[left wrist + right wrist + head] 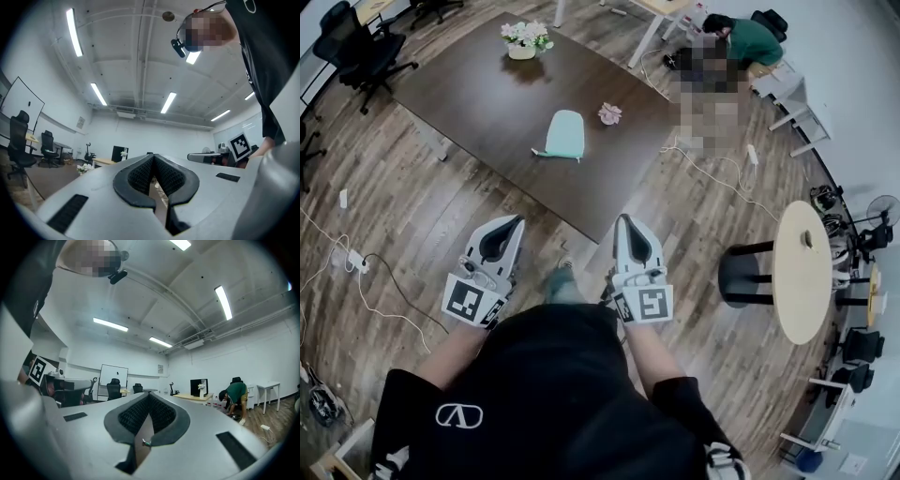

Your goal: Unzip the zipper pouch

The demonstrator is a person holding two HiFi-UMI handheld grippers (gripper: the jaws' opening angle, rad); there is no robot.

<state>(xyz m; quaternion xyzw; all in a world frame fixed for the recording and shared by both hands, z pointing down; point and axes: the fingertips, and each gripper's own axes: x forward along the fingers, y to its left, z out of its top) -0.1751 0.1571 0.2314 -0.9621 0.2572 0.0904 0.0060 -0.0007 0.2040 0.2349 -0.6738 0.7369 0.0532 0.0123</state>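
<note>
Left gripper (511, 223) and right gripper (624, 221) clenched, empty.
We hold both just off the table's (478, 94) near corner, jaws together on nothing. The pouch (564, 134) lies flat near the table's middle, well apart from both grippers.

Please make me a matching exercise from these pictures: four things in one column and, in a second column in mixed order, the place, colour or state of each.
Things:
1. zipper pouch
2. flower pot
3. round table
4. left gripper

Descriptions:
A. light wood, at the right of the head view
B. mint green, near the middle of the dark table
C. fingers closed, nothing between them
D. at the far end of the dark table

Pairs: 1-B, 2-D, 3-A, 4-C
</note>
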